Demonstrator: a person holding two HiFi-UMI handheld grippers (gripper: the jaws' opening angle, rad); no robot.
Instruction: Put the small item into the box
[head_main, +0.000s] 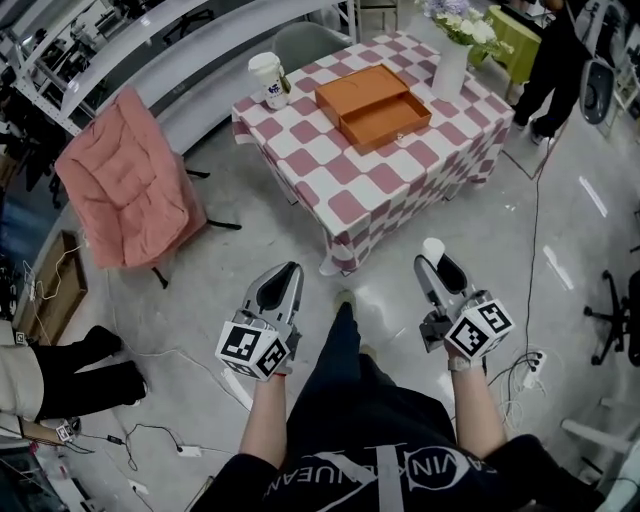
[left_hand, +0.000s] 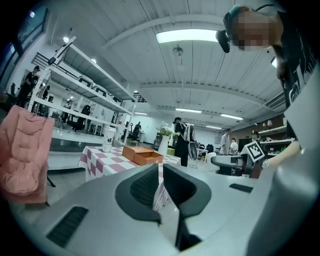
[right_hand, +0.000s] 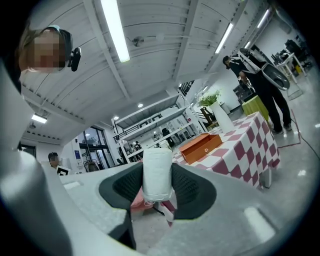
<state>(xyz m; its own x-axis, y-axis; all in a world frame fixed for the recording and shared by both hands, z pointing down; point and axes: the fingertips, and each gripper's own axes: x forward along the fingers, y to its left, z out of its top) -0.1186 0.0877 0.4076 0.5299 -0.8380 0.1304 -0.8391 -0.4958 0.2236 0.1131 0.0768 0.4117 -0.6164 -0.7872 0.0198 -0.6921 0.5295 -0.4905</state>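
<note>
1. Left tongs: the jaws are clenched to a thin slit, and nothing is sitting between them. They are pointing toward the far table and are hovering over the floor, well short of the table's near edge. The left forearm is reaching straight forward.

2. Right tongs: the jaws are grasping the small item, a white roll that is standing upright between the pads, with its top showing above them. The item is being held in the air over the floor, near the table's near right corner and well apart from the box. The right forearm is reaching forward, roughly parallel to the left one.

3. Box: the orange box is lying open on the far part of the table, between the cup on its left and the vase of flowers on its right.

4. Count:
- tongs: two
- small item: one
- box: one
- table: one, under a pink and white checked cloth
- cup: one
- vase: one

5. Surroundings: a pink padded chair is standing left of the table. A person is standing at the far right.
</note>
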